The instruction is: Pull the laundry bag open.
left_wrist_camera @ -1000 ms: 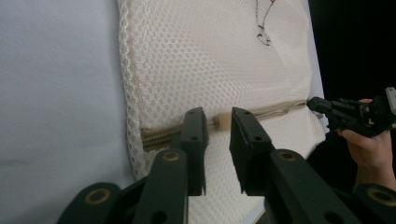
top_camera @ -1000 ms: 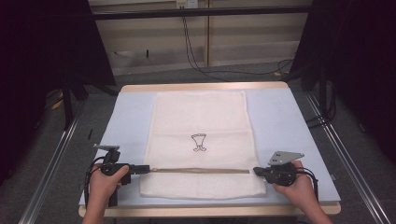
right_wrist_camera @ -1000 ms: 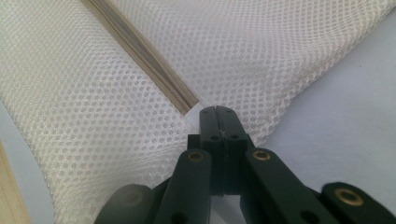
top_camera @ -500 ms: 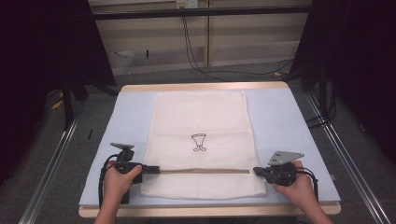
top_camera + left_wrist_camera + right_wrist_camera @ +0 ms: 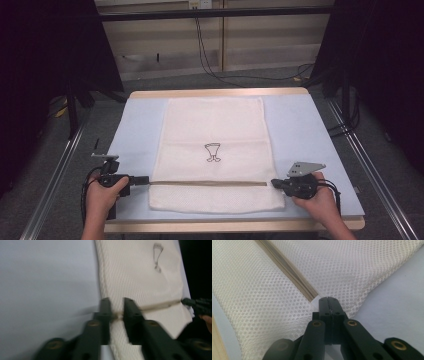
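Mesh laundry bag [image 5: 215, 150] lies flat, centred on table [image 5: 310, 130]. Left gripper [image 5: 115, 307] low at bag's left edge, jaws parted astride zipper [image 5: 210, 183]. Right gripper [image 5: 328, 300] at zipper's right end, jaws pressed together on bag's edge.

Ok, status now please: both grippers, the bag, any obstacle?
Left gripper open at zipper's left end. Right gripper shut at its right end. Bag flat. No obstacle.

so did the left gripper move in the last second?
Yes. The left gripper went out left, away from the bag's left edge, after moving in toward it half a second ago; the bag stayed put.
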A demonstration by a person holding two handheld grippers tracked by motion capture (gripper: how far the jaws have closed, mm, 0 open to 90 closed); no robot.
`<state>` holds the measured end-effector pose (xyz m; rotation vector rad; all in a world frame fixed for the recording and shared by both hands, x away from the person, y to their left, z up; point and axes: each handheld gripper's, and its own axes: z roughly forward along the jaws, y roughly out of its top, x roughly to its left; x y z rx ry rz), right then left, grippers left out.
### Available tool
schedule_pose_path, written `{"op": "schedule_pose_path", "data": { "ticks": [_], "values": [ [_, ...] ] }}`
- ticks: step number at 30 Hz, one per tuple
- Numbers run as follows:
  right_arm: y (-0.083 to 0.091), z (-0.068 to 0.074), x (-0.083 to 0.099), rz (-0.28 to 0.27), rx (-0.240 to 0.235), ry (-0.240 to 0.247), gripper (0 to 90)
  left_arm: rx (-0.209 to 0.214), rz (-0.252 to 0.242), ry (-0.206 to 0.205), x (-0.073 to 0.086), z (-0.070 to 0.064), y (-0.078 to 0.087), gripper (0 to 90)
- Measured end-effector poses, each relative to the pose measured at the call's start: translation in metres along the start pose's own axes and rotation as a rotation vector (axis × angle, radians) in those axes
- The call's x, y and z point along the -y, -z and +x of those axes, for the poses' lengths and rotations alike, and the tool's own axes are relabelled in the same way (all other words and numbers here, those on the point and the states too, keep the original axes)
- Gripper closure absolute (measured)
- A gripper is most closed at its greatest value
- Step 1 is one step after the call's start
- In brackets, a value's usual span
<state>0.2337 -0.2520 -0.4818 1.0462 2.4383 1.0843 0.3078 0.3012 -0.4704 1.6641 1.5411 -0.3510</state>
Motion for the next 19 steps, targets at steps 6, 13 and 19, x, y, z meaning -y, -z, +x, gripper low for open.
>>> {"op": "schedule_pose_path", "data": {
  "ticks": [6,13,19],
  "values": [
    [0.014,-0.017,-0.003,-0.088,0.093,-0.019,55.4,-0.155,-0.231,-0.160,-0.004,0.001,0.008,47.7],
    [0.019,-0.042,0.003,-0.113,0.248,-0.119,25.2,-0.340,-0.270,-0.301,-0.006,0.005,0.002,30.4],
    [0.013,-0.055,0.008,-0.064,0.306,-0.151,18.0,-0.457,-0.275,-0.359,-0.010,0.010,-0.002,20.1]
  ]
}}
